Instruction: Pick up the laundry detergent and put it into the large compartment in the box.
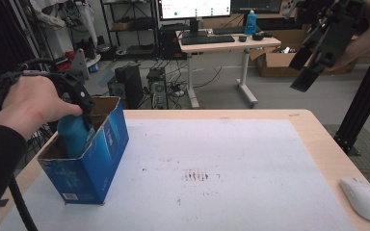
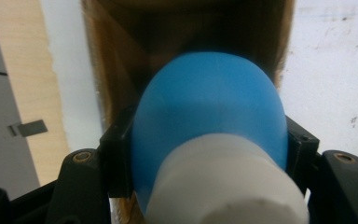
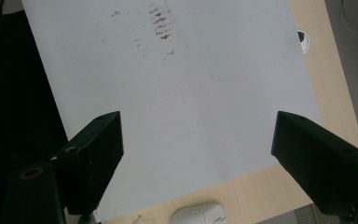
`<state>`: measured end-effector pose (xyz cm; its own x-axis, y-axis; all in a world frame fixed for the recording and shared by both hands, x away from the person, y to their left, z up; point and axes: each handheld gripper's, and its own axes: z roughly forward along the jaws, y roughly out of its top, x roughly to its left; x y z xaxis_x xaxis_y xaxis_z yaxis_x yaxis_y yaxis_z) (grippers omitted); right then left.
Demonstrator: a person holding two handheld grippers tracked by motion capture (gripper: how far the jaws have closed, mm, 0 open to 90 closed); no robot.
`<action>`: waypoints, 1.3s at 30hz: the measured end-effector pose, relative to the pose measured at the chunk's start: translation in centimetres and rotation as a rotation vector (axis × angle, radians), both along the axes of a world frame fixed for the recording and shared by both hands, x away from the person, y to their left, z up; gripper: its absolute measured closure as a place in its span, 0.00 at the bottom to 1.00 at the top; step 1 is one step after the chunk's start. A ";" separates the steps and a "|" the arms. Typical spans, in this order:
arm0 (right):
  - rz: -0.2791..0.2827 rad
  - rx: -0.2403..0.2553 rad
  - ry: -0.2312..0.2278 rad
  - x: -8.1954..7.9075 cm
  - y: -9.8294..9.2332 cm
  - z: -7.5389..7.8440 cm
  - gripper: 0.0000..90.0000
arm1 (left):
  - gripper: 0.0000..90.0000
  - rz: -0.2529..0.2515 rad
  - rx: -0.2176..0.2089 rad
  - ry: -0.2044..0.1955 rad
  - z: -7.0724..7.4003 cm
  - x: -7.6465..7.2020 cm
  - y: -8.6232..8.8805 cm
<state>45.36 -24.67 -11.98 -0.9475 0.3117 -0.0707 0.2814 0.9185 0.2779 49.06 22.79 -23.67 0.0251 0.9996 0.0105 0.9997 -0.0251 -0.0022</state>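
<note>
Bottle: blue rounded plastic bottle with a white screw cap point(image 2: 209, 140), clamped between the 2 black jaws of the left claw point(image 2: 208, 154), 1 jaw pressed on each side of the bottle body, cap end nearest the camera. In the high view the left claw point(image 1: 83, 111) sits at the open top of a blue printed cardboard box with a brown inside point(image 1: 96, 159), bottle point(image 1: 73, 134) part way down in it, upper part still above the rim. Left hand point(image 1: 31, 103) wraps the claw from behind, black sleeve below it. Box stands directly under the left claw on the white mat point(image 1: 231, 168) at the mat's left edge, over the pale wooden table point(image 1: 318, 139).

Right claw point(image 3: 198, 144): jaws wide apart, nothing between them, raised well above the table. Below it: bare white mat point(image 3: 191, 93) with a patch of dark smudges point(image 3: 161, 23), and a white computer mouse point(image 3: 200, 215) just beneath at the near table edge. High view puts the right claw point(image 1: 313, 62) up at top right, well apart from the box; mouse point(image 1: 363, 198) on bare wood off the mat's right edge.

Beyond the table: desk with a black keyboard point(image 1: 207, 39), monitor point(image 1: 195, 8) and a blue bottle point(image 1: 251, 23).
</note>
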 end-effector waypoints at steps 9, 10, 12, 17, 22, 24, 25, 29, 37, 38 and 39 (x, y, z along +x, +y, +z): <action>-0.004 -0.004 0.005 0.1 -0.2 -0.3 0.19 | 0.42 0.005 -0.003 0.030 -3.0 0.1 0.3; -0.004 -0.003 0.004 0.1 -0.2 -0.3 0.19 | 0.42 0.004 -0.006 0.043 -3.4 0.1 0.3; -0.004 -0.003 0.006 0.1 -0.2 -0.3 0.19 | 0.42 0.007 -0.006 0.044 -3.6 0.1 0.3; -0.004 -0.004 0.006 0.1 -0.2 -0.4 0.19 | 0.42 0.003 -0.002 0.053 -4.5 0.2 0.4; -0.005 -0.006 0.006 0.1 -0.2 -0.4 0.19 | 0.42 0.000 -0.003 0.050 -4.4 0.1 0.4; -0.003 -0.001 0.007 0.1 -0.3 -0.5 0.19 | 0.42 0.000 -0.003 0.052 -4.5 0.1 0.4; -0.006 -0.003 0.007 0.0 -0.3 -0.5 0.19 | 0.42 0.001 -0.004 0.052 -4.5 0.1 0.4; -0.006 -0.005 0.007 0.0 -0.3 -0.5 0.19 | 0.42 -0.007 0.000 0.056 -4.5 0.0 0.4; -0.006 -0.002 0.005 -0.1 -0.4 -0.5 0.19 | 0.41 -0.009 -0.005 0.064 -4.5 0.0 0.5; -0.007 -0.002 0.006 -0.1 -0.4 -0.5 0.19 | 0.41 -0.010 -0.003 0.060 -4.6 0.0 0.5; -0.007 -0.003 0.006 -0.1 -0.4 -0.5 0.19 | 0.41 -0.011 -0.004 0.060 -4.6 0.0 0.4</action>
<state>45.23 -25.09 -12.46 -0.9459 0.3179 -0.0654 0.2893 0.9173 0.2737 49.04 23.23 -28.28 0.0366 0.9993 0.0048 0.9974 -0.0362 -0.0618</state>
